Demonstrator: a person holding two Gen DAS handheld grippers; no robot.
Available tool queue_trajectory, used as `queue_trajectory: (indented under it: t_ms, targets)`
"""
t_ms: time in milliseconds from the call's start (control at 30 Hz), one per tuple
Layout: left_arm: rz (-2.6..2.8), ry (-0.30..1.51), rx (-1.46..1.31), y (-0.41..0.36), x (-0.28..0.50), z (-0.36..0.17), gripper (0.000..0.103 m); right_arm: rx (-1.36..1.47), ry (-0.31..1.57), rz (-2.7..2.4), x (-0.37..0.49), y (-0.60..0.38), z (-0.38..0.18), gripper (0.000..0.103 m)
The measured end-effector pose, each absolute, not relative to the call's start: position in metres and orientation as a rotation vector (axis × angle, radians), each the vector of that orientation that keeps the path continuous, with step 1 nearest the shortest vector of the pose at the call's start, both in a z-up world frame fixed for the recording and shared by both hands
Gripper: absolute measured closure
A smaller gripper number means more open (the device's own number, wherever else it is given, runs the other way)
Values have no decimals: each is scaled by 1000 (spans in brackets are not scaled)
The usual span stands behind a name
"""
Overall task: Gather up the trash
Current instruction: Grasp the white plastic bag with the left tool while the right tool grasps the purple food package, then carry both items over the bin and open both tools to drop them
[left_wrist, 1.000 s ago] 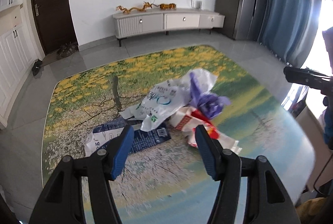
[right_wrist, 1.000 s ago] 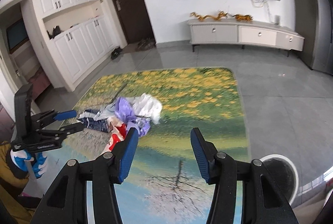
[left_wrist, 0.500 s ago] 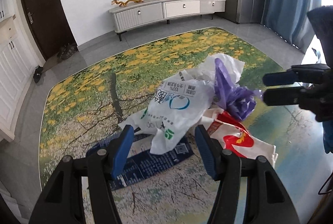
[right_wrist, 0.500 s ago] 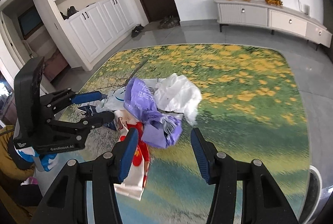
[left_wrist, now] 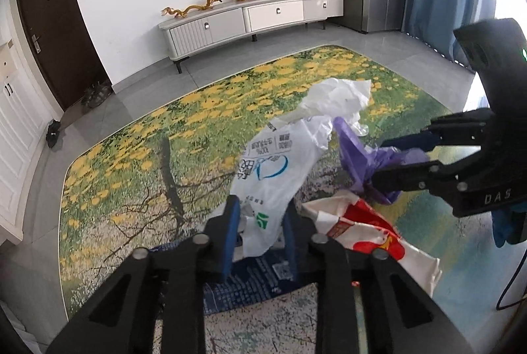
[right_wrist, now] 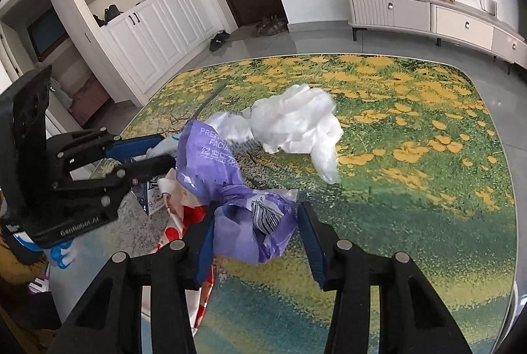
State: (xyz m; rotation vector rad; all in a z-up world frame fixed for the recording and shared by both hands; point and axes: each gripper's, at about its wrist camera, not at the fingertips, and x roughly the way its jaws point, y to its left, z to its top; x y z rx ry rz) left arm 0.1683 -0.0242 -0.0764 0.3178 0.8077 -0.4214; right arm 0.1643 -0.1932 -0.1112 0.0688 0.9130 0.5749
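Left wrist view shows a crumpled white plastic bag with blue and green print (left_wrist: 273,176) amid a trash pile near the middle of the flower-printed rug (left_wrist: 138,156), its lower end clenched between the left gripper (left_wrist: 260,232) jaws. Just beside it lie a crumpled purple plastic wrapper (right_wrist: 230,189), a red-and-white paper bag (left_wrist: 372,232) and a dark blue printed packet (left_wrist: 250,281). Around the purple wrapper, the right gripper (right_wrist: 255,237) jaws stand released, the wrapper touching only the left one.
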Motion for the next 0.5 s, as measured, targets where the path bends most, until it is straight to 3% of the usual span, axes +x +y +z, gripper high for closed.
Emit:
queue_trajectory:
  t_ms: [500]
  targets:
    - [-380, 744, 143, 8, 136, -29, 87, 72, 870, 539, 110, -218, -85, 65]
